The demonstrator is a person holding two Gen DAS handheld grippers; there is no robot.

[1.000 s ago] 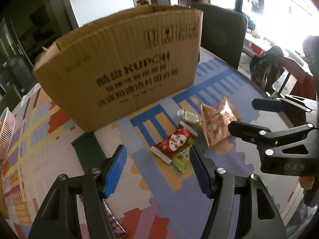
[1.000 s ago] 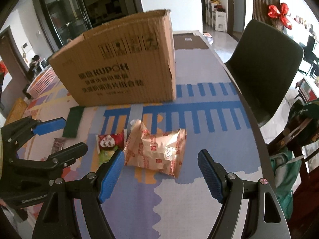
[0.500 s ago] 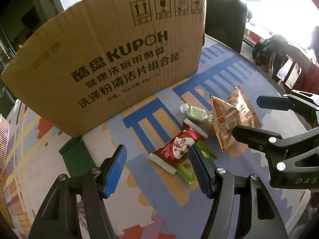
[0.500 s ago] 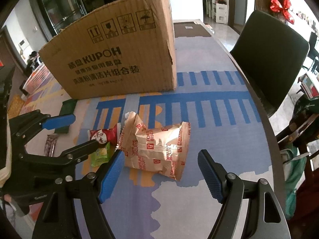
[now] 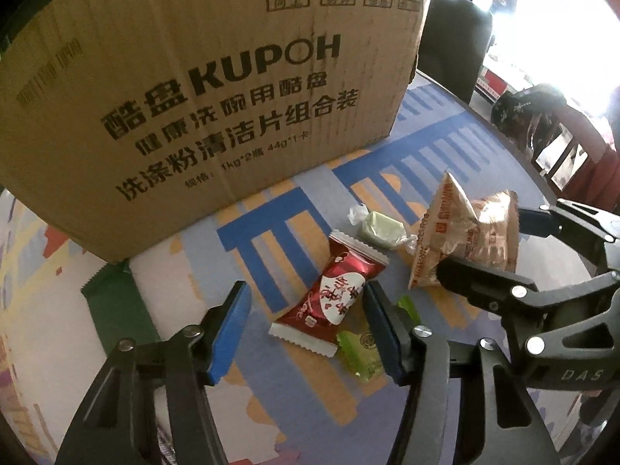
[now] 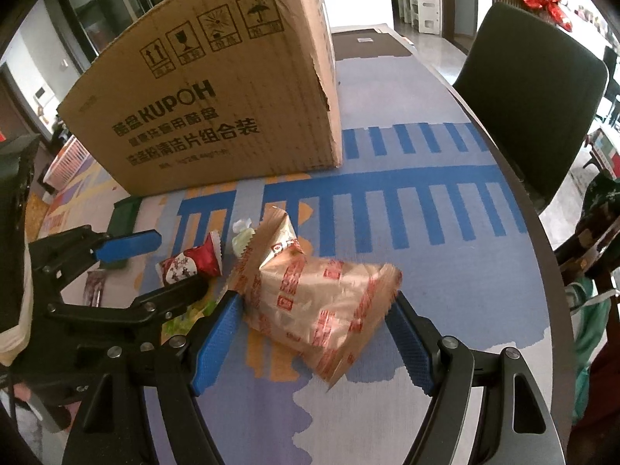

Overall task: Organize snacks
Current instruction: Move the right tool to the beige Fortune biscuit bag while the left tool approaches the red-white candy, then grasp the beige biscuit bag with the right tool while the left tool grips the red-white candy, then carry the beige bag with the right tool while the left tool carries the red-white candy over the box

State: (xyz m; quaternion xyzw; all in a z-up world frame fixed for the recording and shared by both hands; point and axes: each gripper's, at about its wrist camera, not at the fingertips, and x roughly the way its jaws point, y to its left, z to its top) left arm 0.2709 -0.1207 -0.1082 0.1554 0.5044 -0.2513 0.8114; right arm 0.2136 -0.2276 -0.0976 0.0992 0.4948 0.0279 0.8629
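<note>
Left hand-held gripper [image 5: 306,327] closing astride red snack packet [image 5: 329,298], untouched | right hand-held gripper [image 6: 314,333] spread around tan biscuit bag [image 6: 321,302] | cardboard box [image 5: 217,89] printed "KUPOH"

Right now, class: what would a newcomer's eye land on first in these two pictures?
The big cardboard box printed KUPOH fills the back of the patterned table. In front of it, the right tongs straddle a tan biscuit bag. The left tongs, jaws closing, frame a red snack packet overlapping a green one.
</note>
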